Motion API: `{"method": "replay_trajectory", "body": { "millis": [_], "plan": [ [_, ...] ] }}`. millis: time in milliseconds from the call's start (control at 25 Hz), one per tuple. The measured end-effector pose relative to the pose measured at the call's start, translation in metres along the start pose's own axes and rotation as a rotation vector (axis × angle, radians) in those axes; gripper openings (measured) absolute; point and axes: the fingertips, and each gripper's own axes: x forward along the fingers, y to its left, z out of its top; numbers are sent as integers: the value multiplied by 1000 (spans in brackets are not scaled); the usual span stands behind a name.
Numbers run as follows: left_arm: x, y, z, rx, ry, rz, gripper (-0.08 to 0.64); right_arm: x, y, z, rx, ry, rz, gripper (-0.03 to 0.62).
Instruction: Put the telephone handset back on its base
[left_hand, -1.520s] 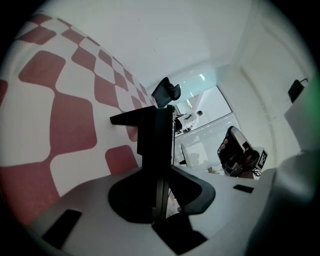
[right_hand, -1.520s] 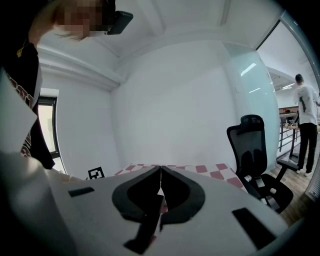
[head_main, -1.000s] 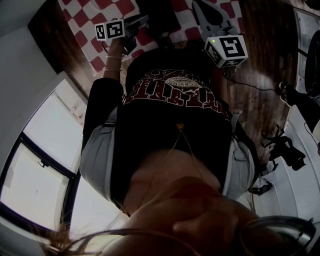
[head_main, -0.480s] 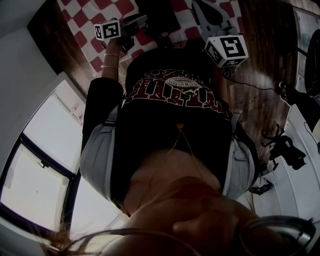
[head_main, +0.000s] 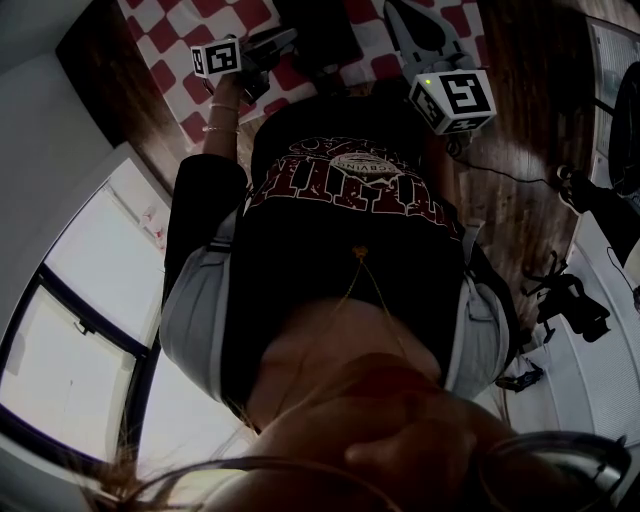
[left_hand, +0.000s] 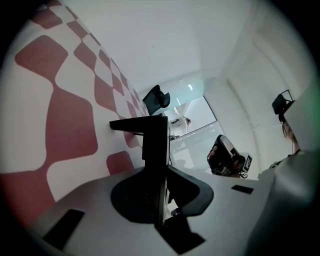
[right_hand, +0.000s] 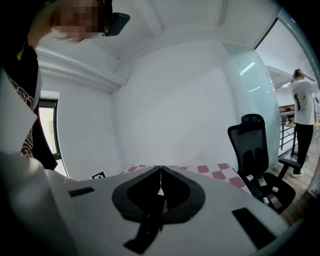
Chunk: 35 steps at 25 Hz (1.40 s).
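In the left gripper view a flat black piece, seemingly the telephone handset (left_hand: 154, 137), stands edge-on between the jaws of my left gripper (left_hand: 161, 170). The jaws hold it and have just been opening a little. The head view shows my left gripper (head_main: 278, 42) over the red-and-white checkered cloth (head_main: 165, 40), beside a dark object (head_main: 318, 35) that may be the base. My right gripper (head_main: 398, 10) points at the same cloth. In its own view the right gripper (right_hand: 160, 172) has its jaws together with nothing between them.
My own torso in a dark printed shirt (head_main: 350, 220) fills most of the head view. A black office chair (right_hand: 255, 150) stands beside the table, and a person (right_hand: 302, 107) stands at the far right. Cables and dark gear (head_main: 570, 300) lie on the wooden floor.
The left gripper's marker cube has tilted a little in the head view. The right gripper has kept still.
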Motion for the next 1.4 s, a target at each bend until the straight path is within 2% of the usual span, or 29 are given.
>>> {"method": "replay_trajectory", "body": {
  "millis": [160,280,520,720,1040,1400],
  "plan": [
    [-1,1,0,-40,-15,8,84,1,4,1,-2,-6,10,20],
    [-2,6,0,-46,-20,61,114,3,6,0,-3,-6,16,20],
    [-6,7,1,10,-28,181,127,4,9,0,-10,-8,21,20],
    [-13,-1,-4,44,-38,198,127,3,11,0,-9,-8,25,20],
    [-20,-9,-6,198,-9,286,127,6,18,-6,-12,7,45,20],
    [-18,-19,-8,342,40,323,113,15,24,-15,-26,35,69,20]
  ]
}}
